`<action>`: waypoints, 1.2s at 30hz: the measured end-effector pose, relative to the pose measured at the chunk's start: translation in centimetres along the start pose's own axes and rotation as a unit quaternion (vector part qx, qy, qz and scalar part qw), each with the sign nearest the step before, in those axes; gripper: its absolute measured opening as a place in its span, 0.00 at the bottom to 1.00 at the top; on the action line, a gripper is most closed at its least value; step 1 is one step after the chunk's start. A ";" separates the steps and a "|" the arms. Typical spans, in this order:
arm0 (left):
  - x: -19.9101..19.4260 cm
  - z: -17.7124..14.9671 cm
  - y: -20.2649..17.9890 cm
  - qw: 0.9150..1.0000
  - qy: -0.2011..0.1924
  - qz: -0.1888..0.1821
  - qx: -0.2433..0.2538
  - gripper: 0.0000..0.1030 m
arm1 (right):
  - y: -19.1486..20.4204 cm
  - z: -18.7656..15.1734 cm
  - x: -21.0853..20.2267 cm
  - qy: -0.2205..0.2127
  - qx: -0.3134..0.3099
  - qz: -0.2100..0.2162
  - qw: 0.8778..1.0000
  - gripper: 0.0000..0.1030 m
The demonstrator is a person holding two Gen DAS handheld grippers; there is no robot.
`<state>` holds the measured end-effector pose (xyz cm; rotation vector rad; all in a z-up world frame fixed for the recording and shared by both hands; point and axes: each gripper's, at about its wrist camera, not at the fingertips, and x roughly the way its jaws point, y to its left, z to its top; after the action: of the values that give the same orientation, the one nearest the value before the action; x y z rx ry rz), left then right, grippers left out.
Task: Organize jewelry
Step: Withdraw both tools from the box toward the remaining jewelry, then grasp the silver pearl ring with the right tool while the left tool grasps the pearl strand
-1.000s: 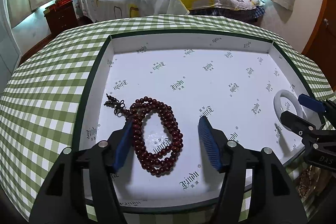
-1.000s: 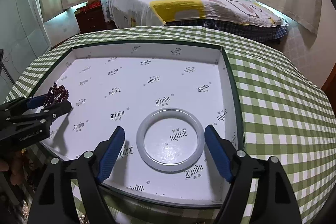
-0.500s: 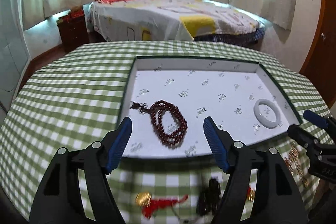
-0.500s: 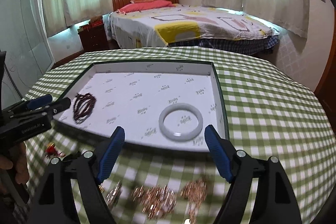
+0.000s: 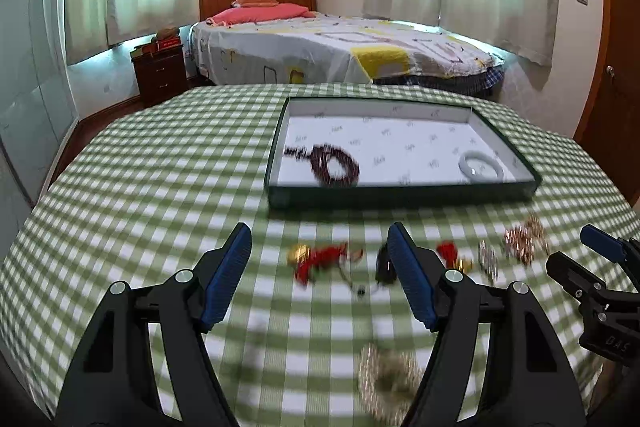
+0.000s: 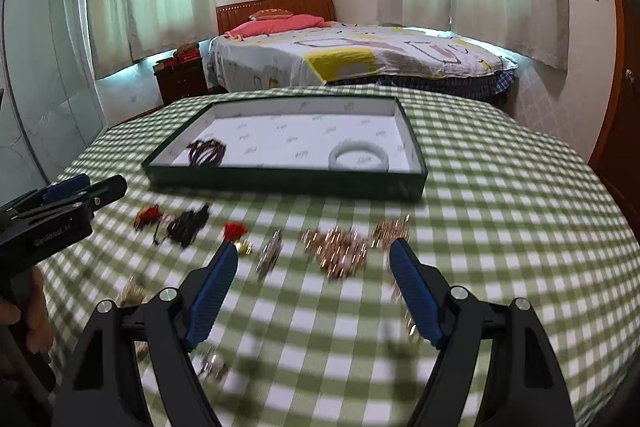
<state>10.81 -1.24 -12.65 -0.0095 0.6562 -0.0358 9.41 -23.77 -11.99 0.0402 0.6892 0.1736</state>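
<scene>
A dark green tray (image 5: 400,195) with a white lining sits on the checked table; it also shows in the right wrist view (image 6: 288,183). In it lie a dark red bead string (image 5: 334,169) (image 6: 207,151) and a white bangle (image 5: 480,166) (image 6: 359,159). Loose jewelry lies in front of the tray: a red tassel charm (image 5: 318,261), a black piece (image 6: 188,223), a rose-gold chain pile (image 6: 340,251), and a gold chain (image 5: 386,379). My left gripper (image 5: 320,269) is open and empty above the table. My right gripper (image 6: 312,281) is open and empty above the loose pieces.
The table has a green and white checked cloth (image 5: 160,187). A bed (image 5: 340,47) and a dark nightstand (image 5: 160,75) stand beyond the table. A wooden door (image 5: 612,67) is at the right. The frames are blurred by motion.
Both grippers have pulled back and up from the tray, leaving the bead string and the bangle lying in it. The loose jewelry in front of the tray has come into view.
</scene>
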 end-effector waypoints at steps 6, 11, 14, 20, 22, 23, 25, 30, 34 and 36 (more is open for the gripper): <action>-1.7 -2.6 0.7 1.000 0.010 0.006 -0.002 0.67 | 1.2 -2.9 -0.7 0.015 -0.004 0.013 1.000 0.65; -2.5 -4.4 0.9 1.000 0.024 0.006 -0.008 0.67 | 2.6 -4.4 -1.1 0.030 -0.017 0.031 0.999 0.55; -2.8 -4.8 0.9 1.000 0.026 0.006 -0.007 0.67 | 3.5 -4.5 -1.3 0.029 -0.028 0.040 0.998 0.54; -3.2 -5.0 0.8 1.000 0.022 0.006 -0.005 0.67 | 5.0 -5.0 -0.6 0.049 -0.049 0.055 0.996 0.51; -3.2 -5.1 0.8 1.000 0.023 0.007 -0.003 0.67 | 5.3 -5.1 -0.5 0.058 -0.053 0.056 0.995 0.50; -3.2 -5.1 0.7 1.000 0.024 0.006 -0.003 0.67 | 5.4 -5.2 -0.3 0.062 -0.055 0.056 0.995 0.50; -3.1 -5.1 0.6 1.000 0.025 0.006 -0.002 0.67 | 5.5 -5.4 0.1 0.070 -0.056 0.055 0.994 0.49; -3.1 -5.1 0.6 1.000 0.026 0.006 -0.002 0.67 | 5.5 -5.6 0.3 0.083 -0.054 0.062 0.993 0.28; -3.0 -5.3 0.3 1.000 0.029 0.003 0.001 0.67 | 5.4 -5.6 0.2 0.081 -0.051 0.067 0.993 0.23; -3.0 -5.4 0.2 1.000 0.030 0.002 0.003 0.67 | 5.1 -5.5 -0.1 0.077 -0.047 0.066 0.994 0.15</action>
<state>5.13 -0.93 -15.11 -0.0021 0.7162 -0.0340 5.11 -18.82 -15.71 -0.0176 0.8315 0.3386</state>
